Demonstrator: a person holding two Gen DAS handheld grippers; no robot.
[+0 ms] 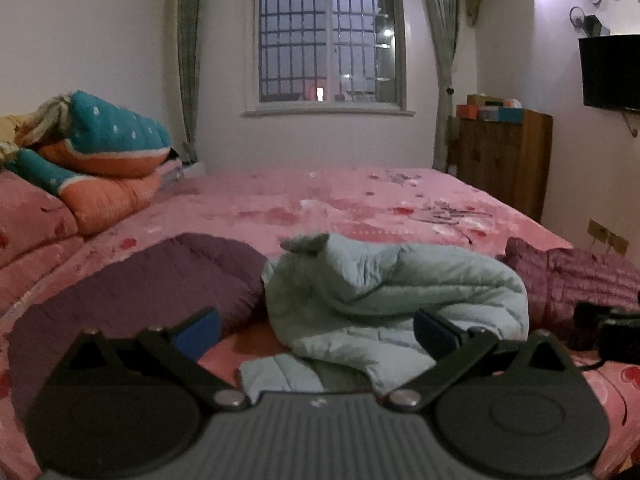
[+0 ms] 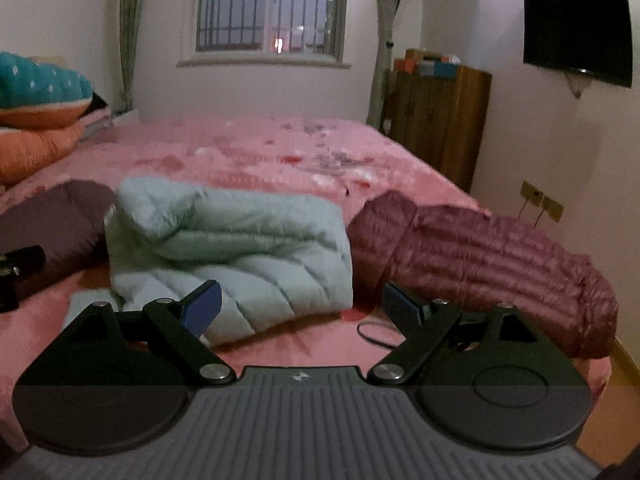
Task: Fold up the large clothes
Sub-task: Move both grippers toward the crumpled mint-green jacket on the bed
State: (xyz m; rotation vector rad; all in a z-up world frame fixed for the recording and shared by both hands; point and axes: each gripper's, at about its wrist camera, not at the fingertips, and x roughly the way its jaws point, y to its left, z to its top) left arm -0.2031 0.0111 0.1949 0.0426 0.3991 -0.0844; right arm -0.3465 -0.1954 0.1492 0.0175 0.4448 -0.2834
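Both claws spread wide, nothing held: left claw and right claw hover low over the near edge of the pink bed. Pale mint quilted jacket lies crumpled mid-frame in both views, bunched and half doubled over itself, a flat flap poking toward the camera at lower center of the left view. Dark purple garment sits to its left, maroon puffer jacket to its right; both just beside the mint one, touching or not I can't tell. Thin black loop, maybe a hair tie, on the bed by the right claw. Step looks like the start: pick the mint jacket and lay it flat. To do it well I'd take two separated edge points, hem or shoulders, not the thick middle bulge, since padded fabric will likely slip or grab double layers. Lift, shake out, spread on the bare bed area behind, clear of neighbours. Watch the loop doesn't get swept in.
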